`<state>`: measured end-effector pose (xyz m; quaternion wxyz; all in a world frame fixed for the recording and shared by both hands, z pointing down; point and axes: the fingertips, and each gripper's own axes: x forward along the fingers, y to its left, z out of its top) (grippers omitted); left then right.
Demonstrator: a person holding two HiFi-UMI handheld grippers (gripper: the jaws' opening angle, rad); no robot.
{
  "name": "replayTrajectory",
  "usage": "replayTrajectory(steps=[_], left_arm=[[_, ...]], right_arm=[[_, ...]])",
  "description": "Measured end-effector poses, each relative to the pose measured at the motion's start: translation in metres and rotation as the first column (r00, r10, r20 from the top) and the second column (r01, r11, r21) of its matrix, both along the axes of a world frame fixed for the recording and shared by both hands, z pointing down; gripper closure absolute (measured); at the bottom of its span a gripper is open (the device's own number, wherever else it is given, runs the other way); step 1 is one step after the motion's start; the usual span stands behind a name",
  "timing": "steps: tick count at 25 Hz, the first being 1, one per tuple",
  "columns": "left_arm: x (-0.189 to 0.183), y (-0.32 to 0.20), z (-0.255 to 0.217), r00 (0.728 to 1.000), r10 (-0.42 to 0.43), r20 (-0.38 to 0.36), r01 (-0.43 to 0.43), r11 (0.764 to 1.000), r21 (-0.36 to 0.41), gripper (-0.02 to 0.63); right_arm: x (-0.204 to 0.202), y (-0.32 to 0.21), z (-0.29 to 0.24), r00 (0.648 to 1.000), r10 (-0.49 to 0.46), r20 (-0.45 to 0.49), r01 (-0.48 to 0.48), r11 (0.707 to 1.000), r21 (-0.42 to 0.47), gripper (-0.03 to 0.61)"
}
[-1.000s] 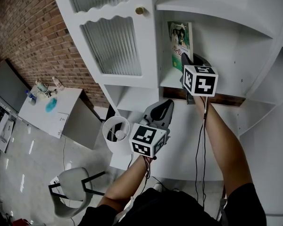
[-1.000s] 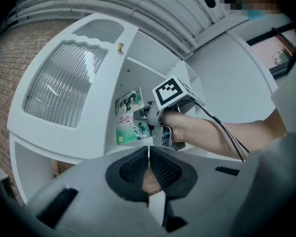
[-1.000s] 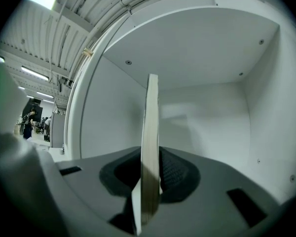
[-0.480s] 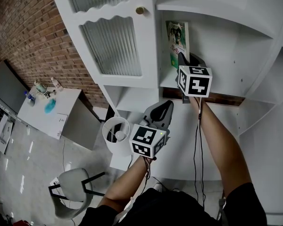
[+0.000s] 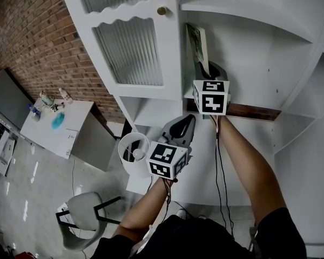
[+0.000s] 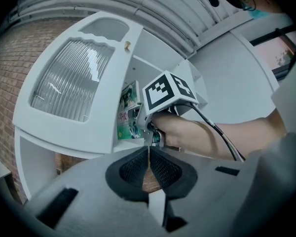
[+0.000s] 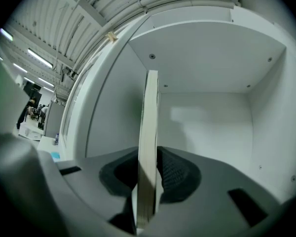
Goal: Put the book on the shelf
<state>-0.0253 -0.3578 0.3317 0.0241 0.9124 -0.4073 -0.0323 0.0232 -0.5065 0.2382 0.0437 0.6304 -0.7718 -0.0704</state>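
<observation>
A thin book (image 5: 197, 43) with a green cover stands upright in the white shelf (image 5: 243, 15) compartment, close to its left wall, with its cover turned almost edge-on to the head view. My right gripper (image 5: 205, 72) is shut on its lower part. In the right gripper view the book (image 7: 149, 132) rises edge-on between the black pads (image 7: 175, 174). The left gripper (image 5: 189, 120) hangs lower, in front of the cabinet, shut and holding nothing. From the left gripper view I see the book's cover (image 6: 128, 110) and the right gripper's marker cube (image 6: 167, 90).
A cabinet door (image 5: 129, 47) with ribbed glass and a brass knob (image 5: 162, 11) stands left of the compartment. Below are a round white fan (image 5: 134, 149), a chair (image 5: 86, 212) and a white table (image 5: 59, 124) by the brick wall (image 5: 32, 36).
My right gripper has moved left and turned, and the book has swung from cover-facing to nearly edge-on near the compartment's left wall. The left gripper has stayed put.
</observation>
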Motion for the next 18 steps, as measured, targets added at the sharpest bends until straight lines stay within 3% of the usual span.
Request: replayTrajectory(steps=[10, 18], left_arm=[[-0.008, 0.002, 0.003, 1.0, -0.011, 0.005, 0.011, 1.0, -0.006, 0.595], [-0.015, 0.002, 0.003, 1.0, -0.029, -0.009, 0.028, 0.999, -0.015, 0.595]], right_arm=[[-0.03, -0.002, 0.005, 0.994, -0.081, -0.07, 0.079, 0.996, -0.034, 0.496], [-0.039, 0.001, 0.012, 0.985, -0.153, -0.084, 0.147, 0.987, -0.066, 0.444]])
